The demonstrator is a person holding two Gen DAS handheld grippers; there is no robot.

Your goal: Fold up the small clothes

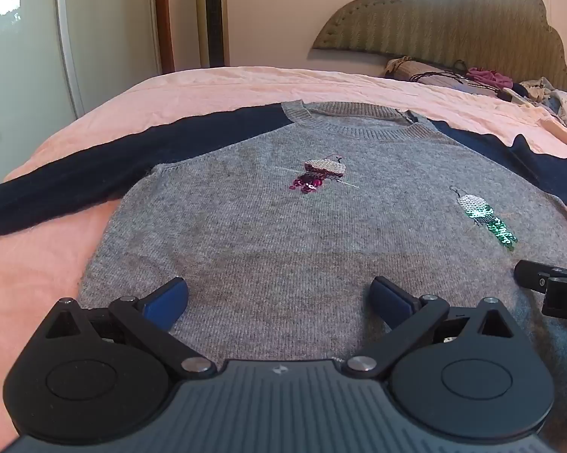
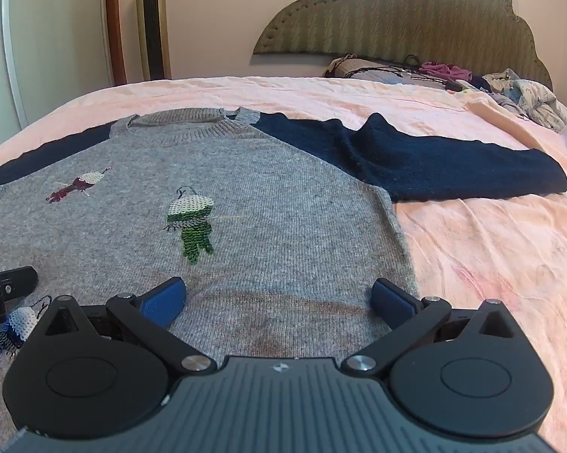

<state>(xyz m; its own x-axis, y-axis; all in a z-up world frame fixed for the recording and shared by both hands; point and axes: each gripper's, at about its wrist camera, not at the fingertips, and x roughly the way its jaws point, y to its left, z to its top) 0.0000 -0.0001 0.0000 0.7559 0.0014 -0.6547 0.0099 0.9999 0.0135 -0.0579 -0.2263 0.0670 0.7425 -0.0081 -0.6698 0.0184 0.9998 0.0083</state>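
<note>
Pink bedspread (image 1: 215, 87) under flat grey sweater (image 1: 283, 234), both wide-spread grippers (image 1: 279, 302) (image 2: 279, 302) empty just above its hem.

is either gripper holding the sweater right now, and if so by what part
Nothing is held. The left gripper and right gripper both stand open above the sweater, near its bottom hem, pads clear of the knit.

A sweater (image 1: 283, 234) lies flat on the bed (image 1: 215, 83), collar toward twelve o'clock, sleeves out at nine and three. Both tools hang over its hem at six. A clothes pile (image 2: 517, 94) sits before the headboard (image 2: 396, 11) at one o'clock.
</note>
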